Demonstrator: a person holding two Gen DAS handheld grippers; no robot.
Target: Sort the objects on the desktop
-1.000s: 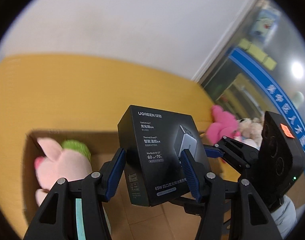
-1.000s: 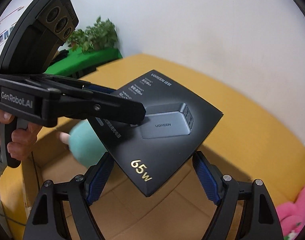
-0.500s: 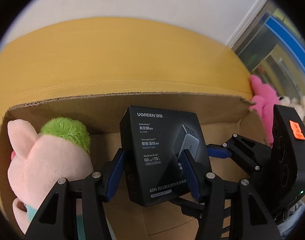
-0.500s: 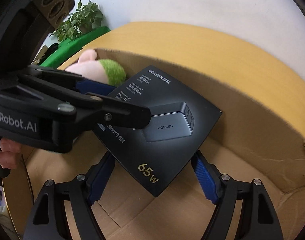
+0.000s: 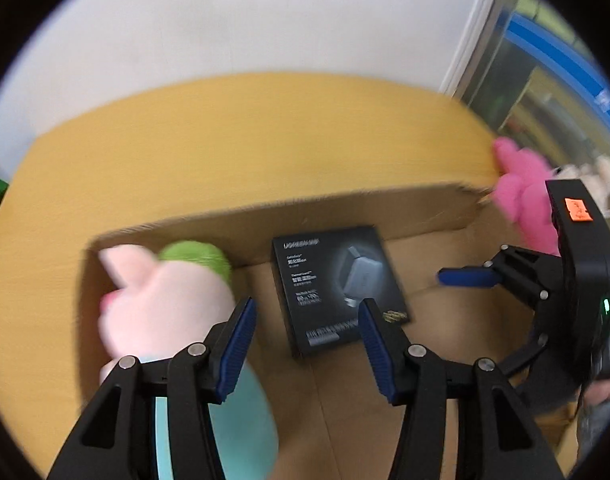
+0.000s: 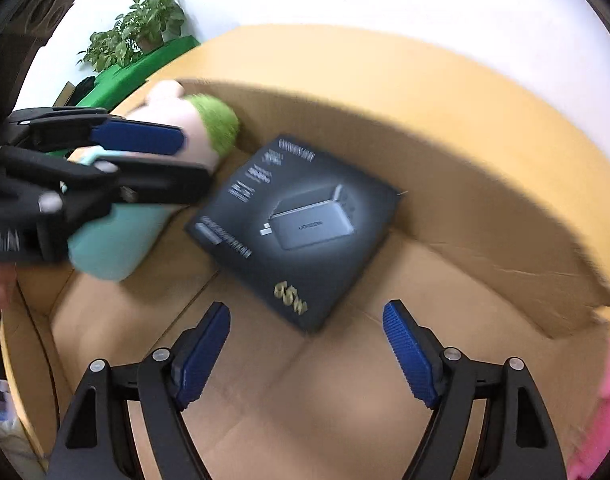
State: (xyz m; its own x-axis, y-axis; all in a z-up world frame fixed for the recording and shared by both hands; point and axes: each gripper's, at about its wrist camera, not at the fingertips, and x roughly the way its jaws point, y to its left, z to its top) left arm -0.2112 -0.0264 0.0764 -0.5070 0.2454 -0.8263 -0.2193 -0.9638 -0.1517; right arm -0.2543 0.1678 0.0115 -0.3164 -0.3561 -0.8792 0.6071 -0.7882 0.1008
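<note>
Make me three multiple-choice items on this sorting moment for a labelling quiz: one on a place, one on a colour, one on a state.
1. Where is the black charger box?
A. on the floor of the cardboard box
B. on the yellow table
C. in the left gripper

2. What colour tops the pig plush?
A. red
B. green
C. black

3. How do the jaws of the right gripper stand?
A. shut on the charger box
B. shut on the plush
C. open, holding nothing

Answers: 1 A, it lies flat on the floor; 2 B, green tuft; 3 C, nothing sits between them.

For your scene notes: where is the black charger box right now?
In both wrist views the charger box lies flat on the cardboard box floor, right of the pink plush pig.
</note>
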